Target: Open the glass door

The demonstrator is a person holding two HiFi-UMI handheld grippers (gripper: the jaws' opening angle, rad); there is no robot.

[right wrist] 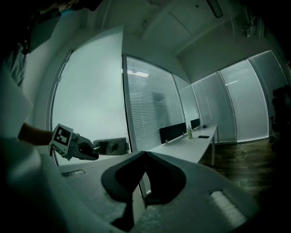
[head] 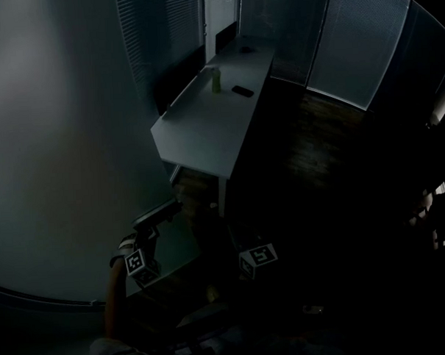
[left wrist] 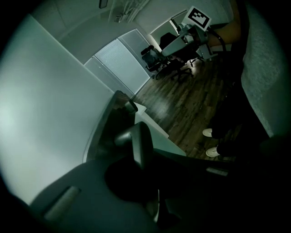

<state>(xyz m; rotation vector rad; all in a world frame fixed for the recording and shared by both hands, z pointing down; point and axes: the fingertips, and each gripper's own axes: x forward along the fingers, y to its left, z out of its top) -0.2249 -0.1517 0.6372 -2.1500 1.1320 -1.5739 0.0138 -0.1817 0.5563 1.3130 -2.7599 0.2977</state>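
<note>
My left gripper was clamped narrow on the door handle, at the edge of the frosted glass door. My right gripper had its jaws pressed together, empty, facing the long white desk.

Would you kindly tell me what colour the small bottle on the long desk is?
Yellowish green; the bottle shows best in the head view.

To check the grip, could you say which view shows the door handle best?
The left gripper view: the door handle sits close up at the jaws. The right gripper view shows it small; the head view, dim.
</note>
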